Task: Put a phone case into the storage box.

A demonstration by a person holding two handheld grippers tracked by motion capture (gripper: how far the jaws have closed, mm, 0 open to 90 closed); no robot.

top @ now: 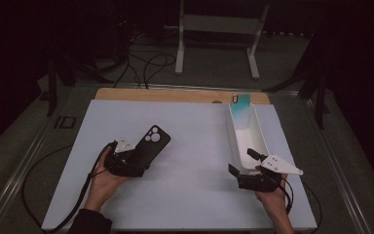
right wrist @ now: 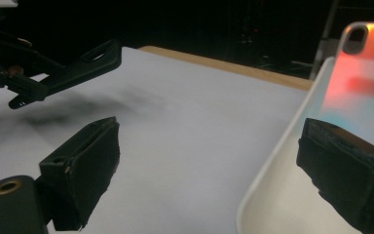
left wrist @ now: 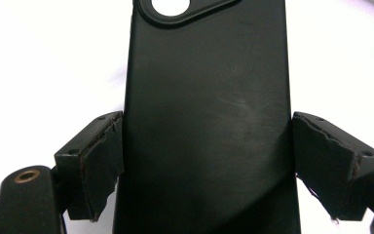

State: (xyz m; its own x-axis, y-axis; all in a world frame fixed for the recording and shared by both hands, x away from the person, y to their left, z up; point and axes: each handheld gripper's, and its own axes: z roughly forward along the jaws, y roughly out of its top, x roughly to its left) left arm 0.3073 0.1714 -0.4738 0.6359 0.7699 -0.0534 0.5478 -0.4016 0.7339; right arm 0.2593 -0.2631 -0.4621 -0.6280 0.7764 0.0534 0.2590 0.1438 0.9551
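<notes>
The left gripper point(top: 135, 158) is clamped on the black phone case point(top: 148, 144), well left of the white tray point(top: 260, 141). The right gripper point(top: 243, 163), jaws apart, straddles the tray's near wall; an iridescent phone point(top: 241, 108) leans at its far end.

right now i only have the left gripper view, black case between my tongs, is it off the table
Observer: In the right gripper view the black phone case hangs above the white mat, with its shadow below.
Operator: where's the other one
Observer: The right tongs sit open at the near end of a white tray; one jaw is inside it, one outside.
Operator: anything in the tray
Observer: An iridescent phone case leans at its far end.
</notes>
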